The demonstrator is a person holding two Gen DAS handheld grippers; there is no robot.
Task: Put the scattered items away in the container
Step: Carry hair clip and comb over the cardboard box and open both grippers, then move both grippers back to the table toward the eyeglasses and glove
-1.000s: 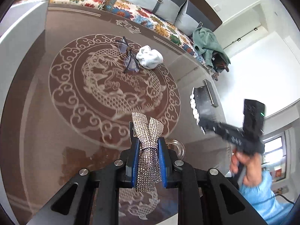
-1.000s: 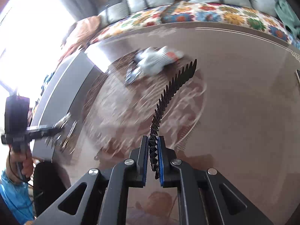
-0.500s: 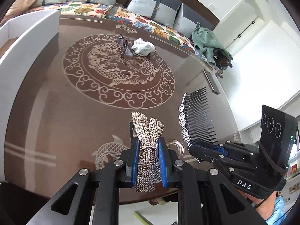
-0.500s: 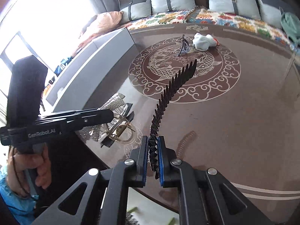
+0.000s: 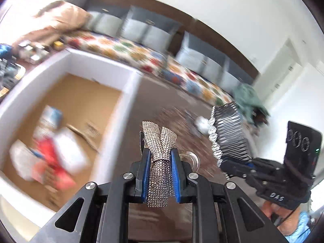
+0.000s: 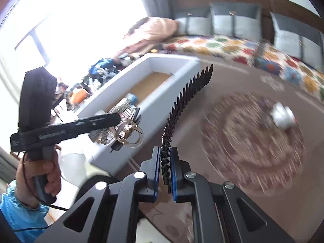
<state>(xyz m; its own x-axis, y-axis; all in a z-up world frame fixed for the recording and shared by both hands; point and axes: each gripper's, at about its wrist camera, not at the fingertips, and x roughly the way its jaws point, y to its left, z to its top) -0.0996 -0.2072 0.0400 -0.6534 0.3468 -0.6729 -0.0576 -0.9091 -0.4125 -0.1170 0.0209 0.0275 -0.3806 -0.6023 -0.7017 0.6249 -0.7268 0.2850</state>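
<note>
basically both loaded: left hand-held gripper (image 5: 160, 158) clamped on rhinestone bow clip (image 5: 159, 141), right hand-held gripper (image 6: 165, 158) clamped on black hair comb (image 6: 188, 93), each held by one end for dropping. white container (image 5: 129, 93) just ahead-left of them.

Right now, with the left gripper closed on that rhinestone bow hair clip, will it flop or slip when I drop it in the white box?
Probably stiff: the rhinestone bow hair clip keeps its tails upright above the left gripper. The studded surface likely resists slipping. It looks light, so it should land gently in the white box.
</note>
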